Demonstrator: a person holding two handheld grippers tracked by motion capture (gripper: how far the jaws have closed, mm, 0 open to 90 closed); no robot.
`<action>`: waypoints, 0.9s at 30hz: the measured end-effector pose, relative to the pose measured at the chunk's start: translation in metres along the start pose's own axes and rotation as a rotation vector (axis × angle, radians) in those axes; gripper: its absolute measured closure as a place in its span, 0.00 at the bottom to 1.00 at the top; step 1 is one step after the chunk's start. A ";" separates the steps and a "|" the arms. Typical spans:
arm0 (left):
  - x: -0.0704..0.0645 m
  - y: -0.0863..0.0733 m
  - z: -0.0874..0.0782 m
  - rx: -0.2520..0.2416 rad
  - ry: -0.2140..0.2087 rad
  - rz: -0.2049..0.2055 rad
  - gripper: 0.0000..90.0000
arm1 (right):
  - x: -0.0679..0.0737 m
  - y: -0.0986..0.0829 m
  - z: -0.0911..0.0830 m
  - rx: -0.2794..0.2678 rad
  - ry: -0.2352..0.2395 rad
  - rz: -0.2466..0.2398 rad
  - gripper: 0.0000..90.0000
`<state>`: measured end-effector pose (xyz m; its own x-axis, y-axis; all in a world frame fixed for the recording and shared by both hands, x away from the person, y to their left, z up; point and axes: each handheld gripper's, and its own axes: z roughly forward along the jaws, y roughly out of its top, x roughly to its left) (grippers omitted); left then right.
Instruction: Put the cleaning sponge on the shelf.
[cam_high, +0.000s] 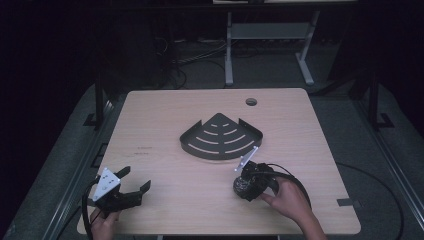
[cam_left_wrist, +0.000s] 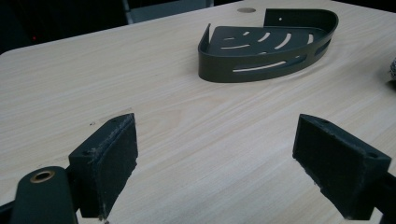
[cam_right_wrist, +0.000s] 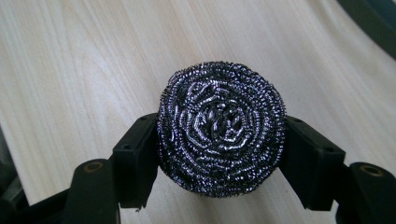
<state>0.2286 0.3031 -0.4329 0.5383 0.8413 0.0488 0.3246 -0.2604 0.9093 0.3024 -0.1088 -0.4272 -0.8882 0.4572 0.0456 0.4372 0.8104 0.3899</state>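
Steel scourer (cam_right_wrist: 221, 129) clamped between right gripper (cam_right_wrist: 219, 158) fingers just above tabletop (cam_high: 165, 145), near corner caddy (cam_high: 221, 136); placement pending; left gripper (cam_left_wrist: 217, 168) fingers apart, idle at near-left.
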 end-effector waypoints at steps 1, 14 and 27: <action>0.000 0.000 0.000 0.001 0.001 0.000 0.15 | 0.000 0.001 -0.002 0.000 0.001 -0.001 0.36; -0.001 0.000 0.000 0.000 0.001 -0.001 0.15 | -0.008 0.015 -0.018 -0.020 -0.008 -0.009 0.36; -0.001 0.001 0.000 -0.001 0.001 -0.001 0.15 | -0.017 0.032 -0.029 -0.018 0.008 -0.020 0.37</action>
<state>0.2283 0.3021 -0.4325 0.5372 0.8420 0.0486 0.3240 -0.2593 0.9098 0.3276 -0.1012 -0.3892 -0.8980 0.4377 0.0445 0.4164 0.8129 0.4072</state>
